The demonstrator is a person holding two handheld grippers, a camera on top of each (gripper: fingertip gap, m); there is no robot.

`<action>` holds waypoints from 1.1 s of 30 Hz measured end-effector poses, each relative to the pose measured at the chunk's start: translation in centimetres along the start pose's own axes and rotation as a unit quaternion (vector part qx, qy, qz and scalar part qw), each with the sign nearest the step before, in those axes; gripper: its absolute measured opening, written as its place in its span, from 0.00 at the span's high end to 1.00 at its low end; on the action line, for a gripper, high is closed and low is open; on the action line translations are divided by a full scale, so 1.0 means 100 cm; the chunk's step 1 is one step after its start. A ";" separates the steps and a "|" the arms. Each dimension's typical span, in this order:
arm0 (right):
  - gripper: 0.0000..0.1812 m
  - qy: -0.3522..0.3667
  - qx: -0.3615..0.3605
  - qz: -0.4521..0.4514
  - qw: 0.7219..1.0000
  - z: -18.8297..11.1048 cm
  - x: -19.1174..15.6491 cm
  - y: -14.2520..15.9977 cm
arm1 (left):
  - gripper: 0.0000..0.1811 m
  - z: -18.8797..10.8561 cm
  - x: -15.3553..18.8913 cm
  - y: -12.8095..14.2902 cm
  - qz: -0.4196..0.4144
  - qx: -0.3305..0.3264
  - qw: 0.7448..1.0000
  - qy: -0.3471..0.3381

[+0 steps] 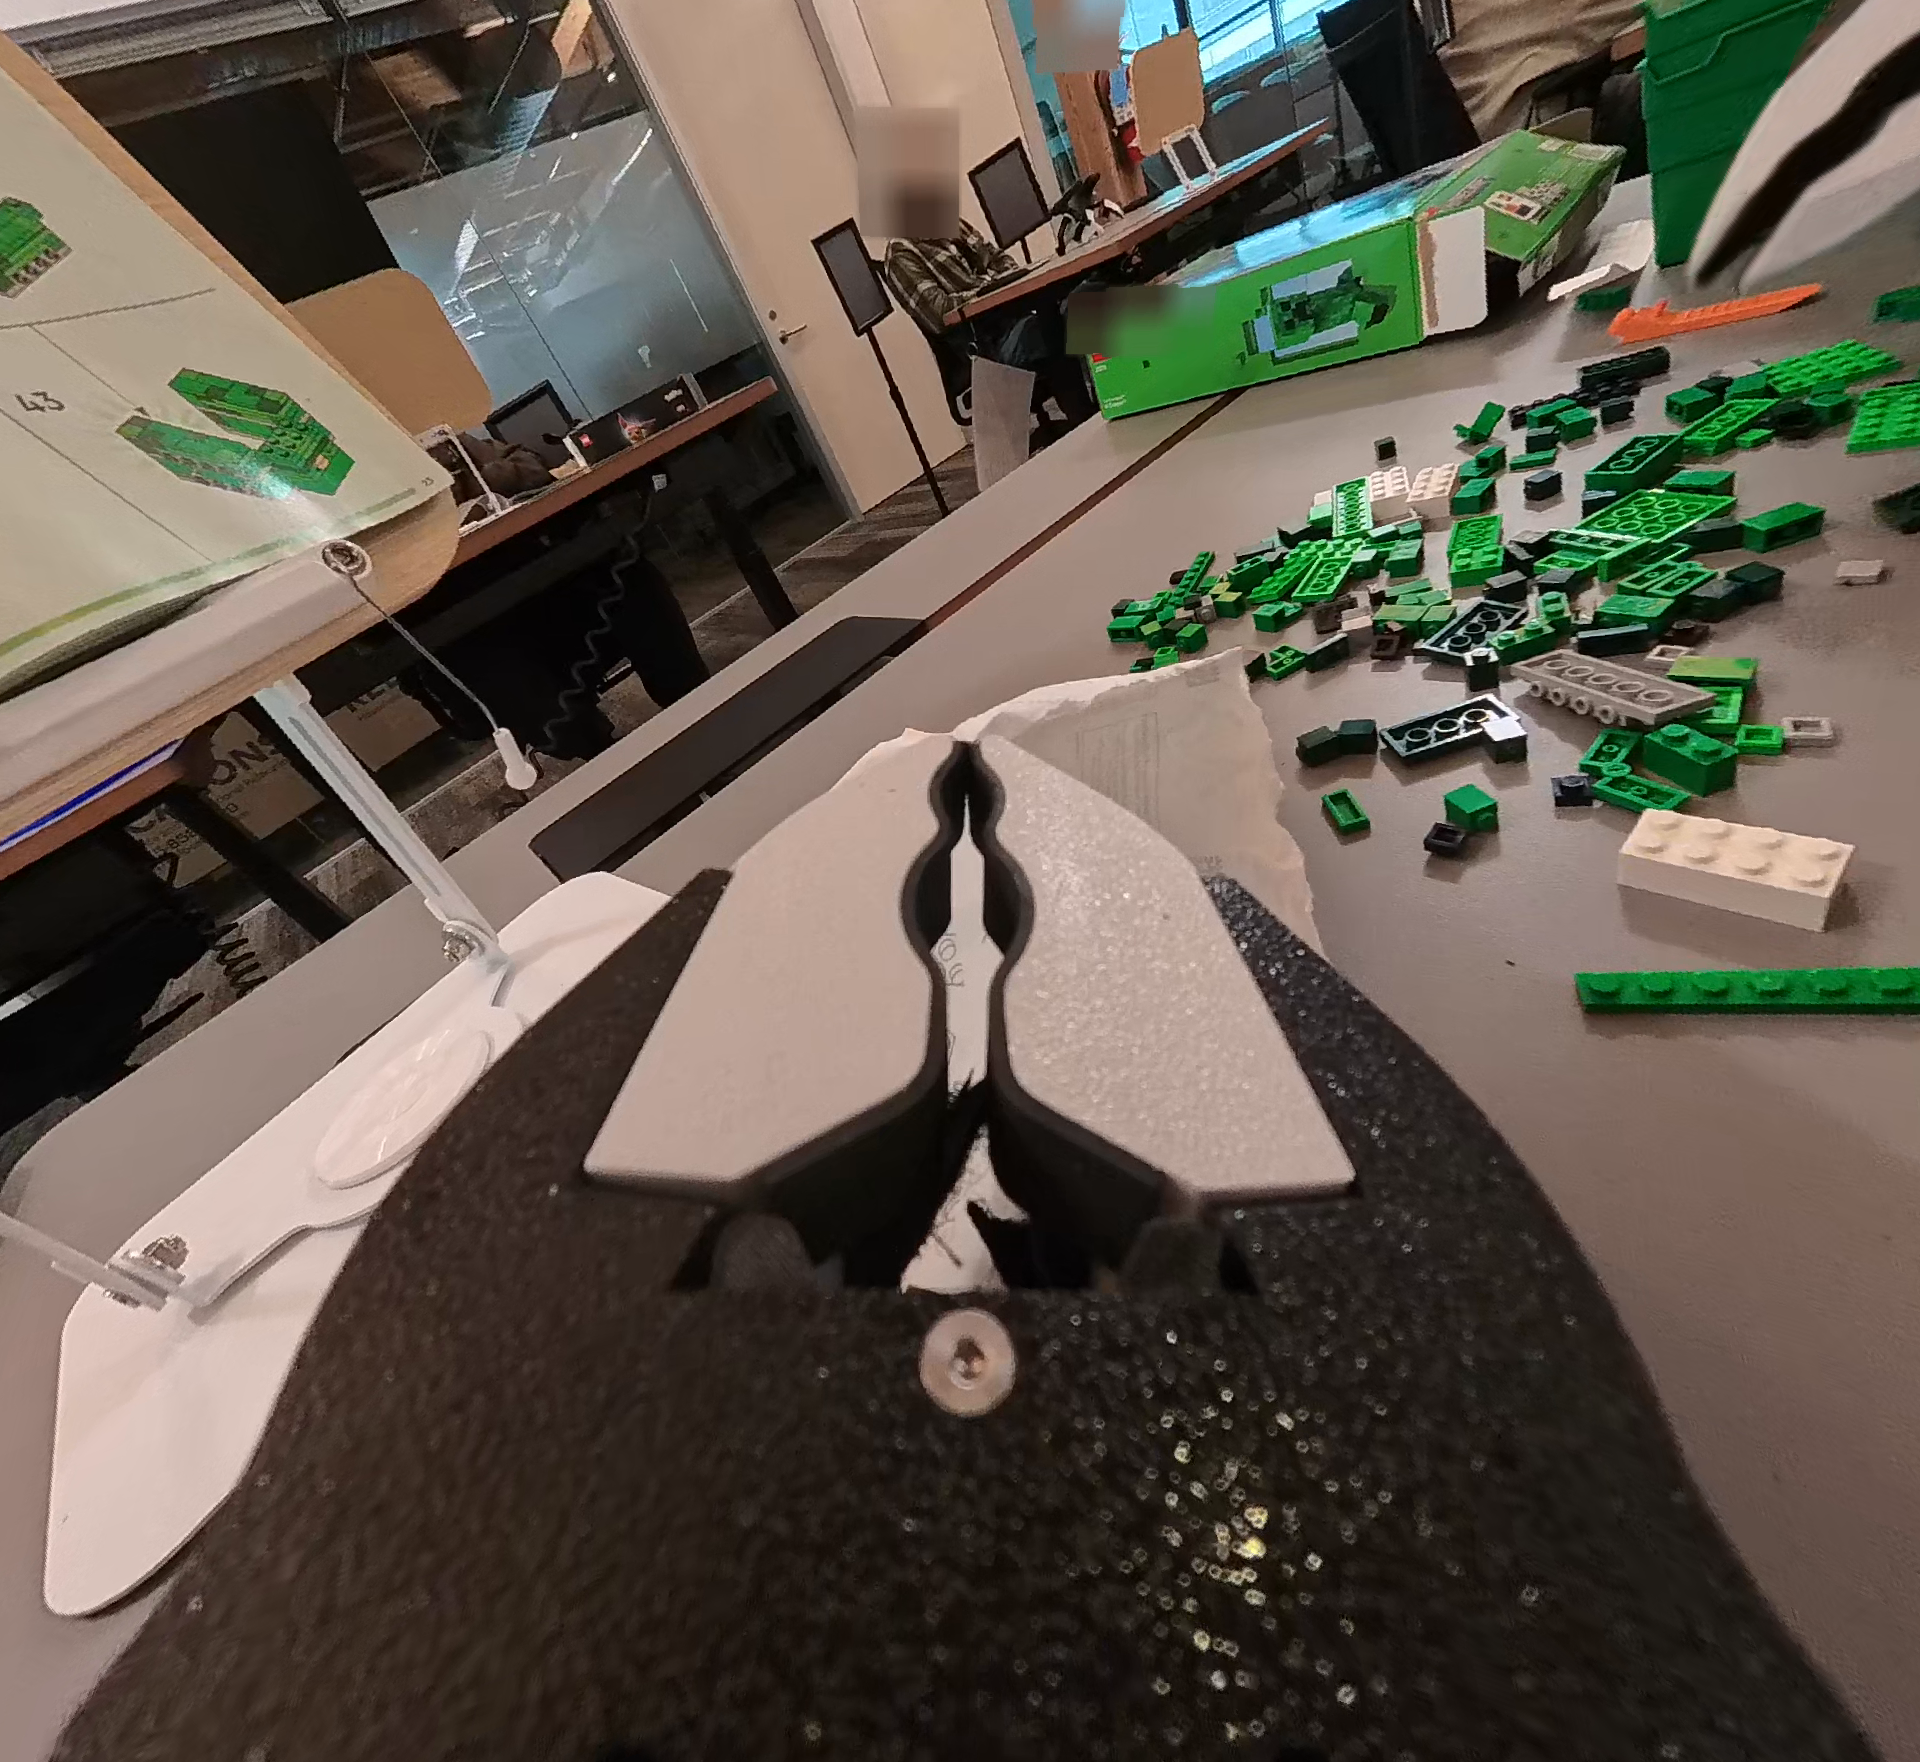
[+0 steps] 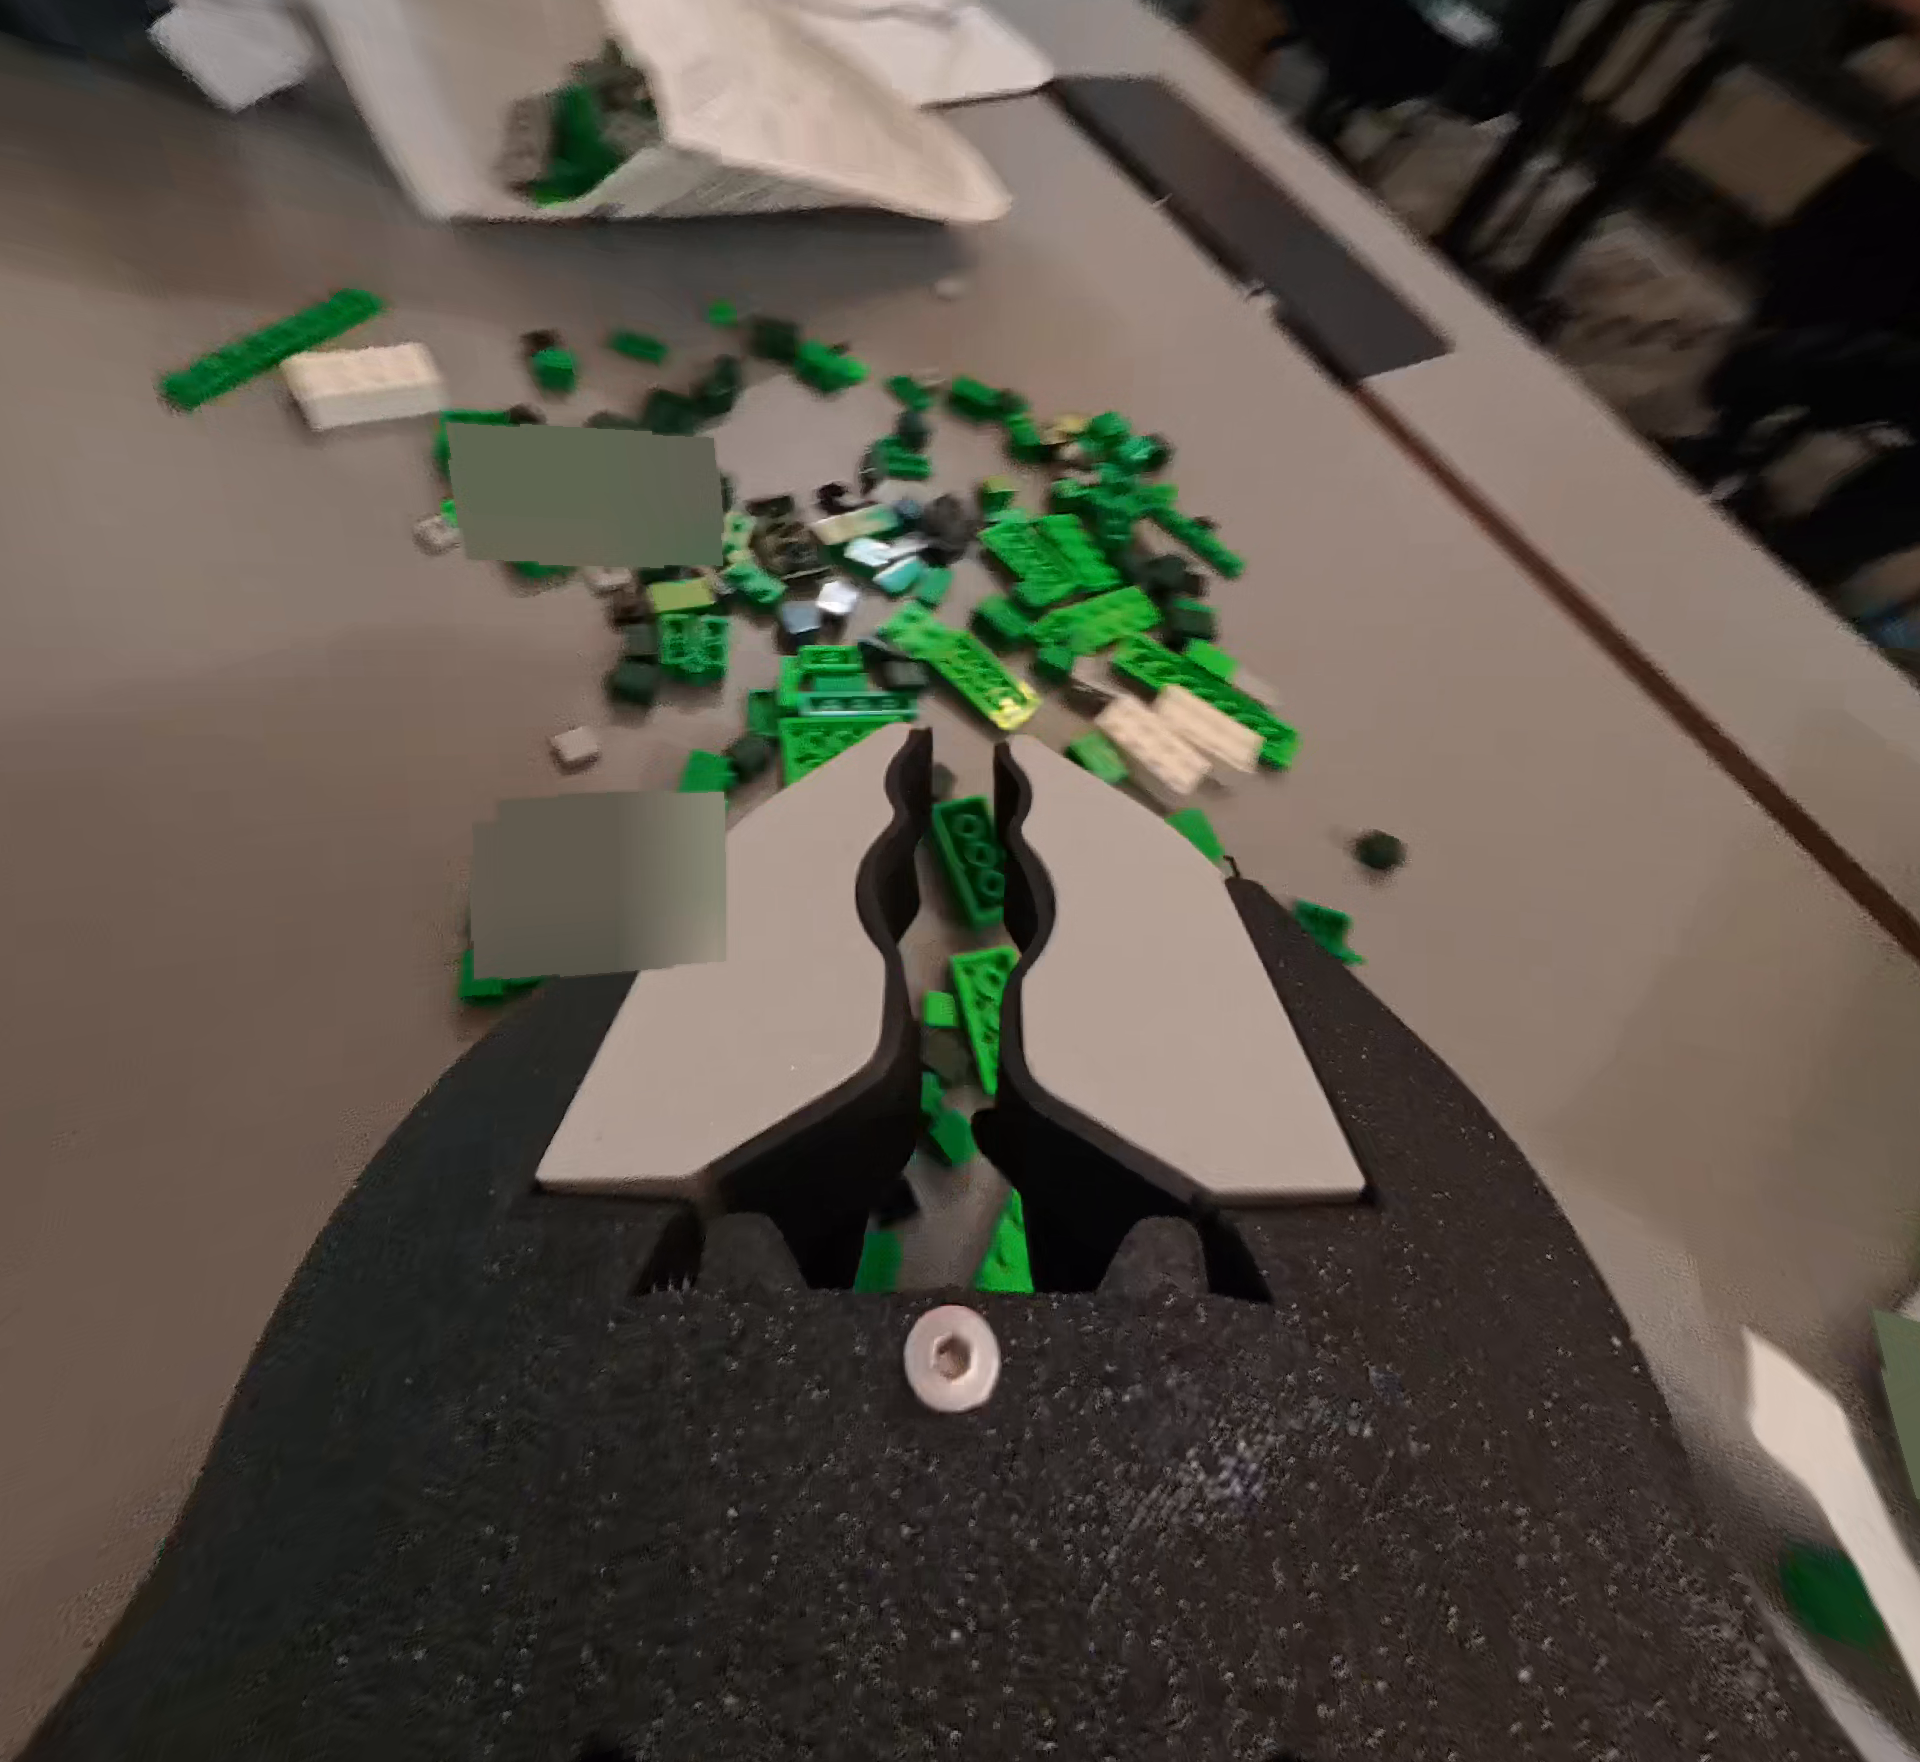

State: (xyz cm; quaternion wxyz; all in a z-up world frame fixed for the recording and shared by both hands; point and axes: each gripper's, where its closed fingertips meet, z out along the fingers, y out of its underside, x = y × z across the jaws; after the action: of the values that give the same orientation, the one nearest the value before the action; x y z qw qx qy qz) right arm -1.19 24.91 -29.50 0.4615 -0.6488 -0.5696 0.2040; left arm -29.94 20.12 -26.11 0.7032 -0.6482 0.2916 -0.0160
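While our left tool [image 1: 968, 756] sits pinched shut on the torn white paper bag [image 1: 1164, 746], fingers nearly touching, the right tool [image 2: 958, 756] hangs narrowly parted, empty, above the green brick pile [image 2: 935, 590] w/ a small green plate [image 2: 971, 855] showing in its gap, long axis roughly along the fingers. Right tool is nearer the pile; the bag lies beyond it. Grey bench [image 2: 208, 777]; white brick [image 1: 1733, 865] & green strip [image 1: 1745, 990] lie bag-side. Green box [image 1: 1320, 299] at the pile's far side; office desks behind.

Bricks [image 1: 1621, 569] lie on the table [image 1: 1558, 1245], right of the bag [image 1: 1153, 736].
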 end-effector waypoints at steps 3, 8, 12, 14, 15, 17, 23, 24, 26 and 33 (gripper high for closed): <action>0.90 -0.064 -0.079 -0.055 0.993 0.022 -0.023 0.006 | 1.00 0.000 -0.001 0.000 -0.002 0.001 1.000 -0.001; 0.87 -0.173 -0.133 -0.099 0.971 0.040 -0.054 0.006 | 1.00 0.000 -0.001 0.000 -0.002 0.001 1.000 0.000; 0.87 -0.219 -0.185 -0.124 0.950 0.050 -0.060 0.010 | 1.00 0.000 0.000 0.000 0.000 0.001 1.000 0.001; 0.88 -0.242 -0.205 -0.126 0.940 0.053 -0.062 0.012 | 1.00 0.000 0.000 0.000 0.000 0.001 1.000 0.001; 0.88 -0.250 -0.213 -0.126 0.936 0.054 -0.063 0.013 | 1.00 0.000 0.000 0.000 0.001 0.001 1.000 0.000; 0.88 -0.259 -0.230 -0.131 0.929 0.057 -0.063 0.016 | 1.00 0.000 -0.001 0.000 0.001 0.001 1.000 0.001; 0.89 -0.273 -0.229 -0.135 0.925 0.066 -0.064 0.015 | 1.00 0.000 0.001 0.000 0.005 -0.001 1.000 0.003; 0.89 -0.274 -0.226 -0.134 0.925 0.067 -0.064 0.014 | 1.00 0.000 0.001 0.000 0.005 -0.001 1.000 0.003; 0.89 -0.277 -0.222 -0.130 0.926 0.069 -0.065 0.014 | 1.00 0.000 0.000 0.000 0.004 0.000 1.000 0.003; 0.90 -0.273 -0.193 -0.134 0.933 0.069 -0.064 0.003 | 1.00 0.000 0.000 -0.001 0.004 0.000 1.000 0.000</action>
State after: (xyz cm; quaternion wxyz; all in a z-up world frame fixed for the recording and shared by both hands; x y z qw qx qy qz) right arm -8.26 21.50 -34.79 0.1770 -0.5621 -0.7837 0.1962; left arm -29.90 20.13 -26.07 0.7030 -0.6473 0.2944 -0.0128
